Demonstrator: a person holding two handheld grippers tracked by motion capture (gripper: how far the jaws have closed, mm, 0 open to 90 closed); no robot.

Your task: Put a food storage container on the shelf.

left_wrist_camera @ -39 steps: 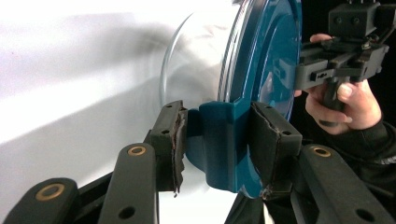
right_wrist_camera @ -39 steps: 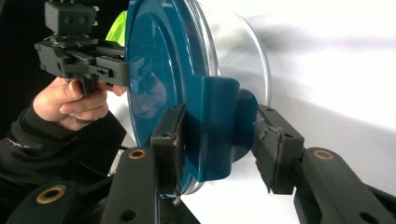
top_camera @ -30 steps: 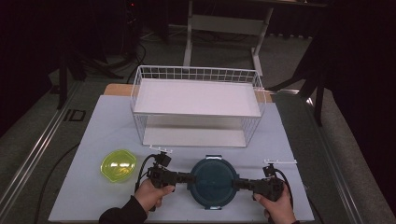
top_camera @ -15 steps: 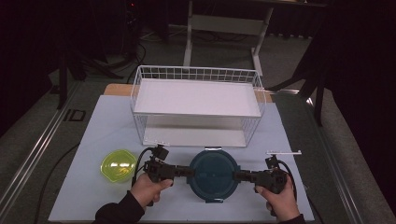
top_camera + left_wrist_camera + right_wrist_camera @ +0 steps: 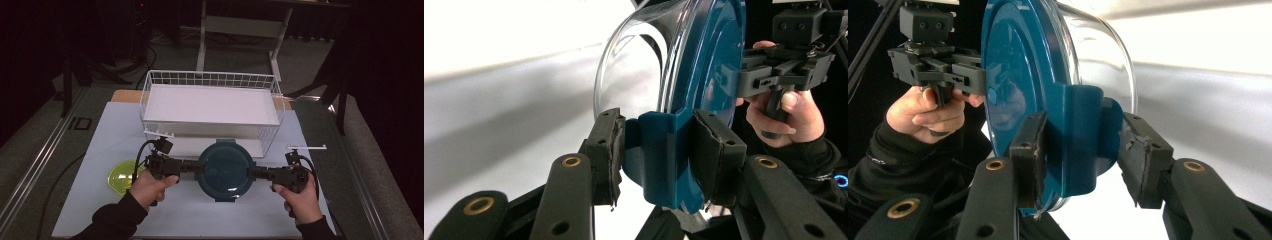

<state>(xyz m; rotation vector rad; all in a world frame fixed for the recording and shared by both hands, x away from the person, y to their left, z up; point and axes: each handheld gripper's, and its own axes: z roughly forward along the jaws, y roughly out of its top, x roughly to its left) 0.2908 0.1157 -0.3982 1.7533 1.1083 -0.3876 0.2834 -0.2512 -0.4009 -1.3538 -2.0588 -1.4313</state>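
Note:
A round clear container with a dark teal lid (image 5: 225, 170) hangs between my two grippers, just in front of the white wire basket (image 5: 210, 80). My left gripper (image 5: 196, 167) is shut on the lid's left latch tab (image 5: 664, 155). My right gripper (image 5: 251, 173) is shut on the opposite latch tab (image 5: 1080, 145). In the left gripper view the clear bowl (image 5: 634, 75) and the teal lid (image 5: 714, 60) stand edge-on, with the other hand and its gripper (image 5: 774, 70) behind. The right gripper view mirrors this, with the lid (image 5: 1013, 75) and the far gripper (image 5: 933, 55).
A yellow-green bowl (image 5: 120, 177) sits on the white mat (image 5: 100, 145) left of my left hand. The wire basket has a white upper shelf (image 5: 210, 102) and an open lower level right behind the container. Dark floor and stand legs (image 5: 202, 35) lie beyond the table.
Both hands and the container between them have moved away from the table's near edge toward the wire basket. The grips on the two tabs look unchanged.

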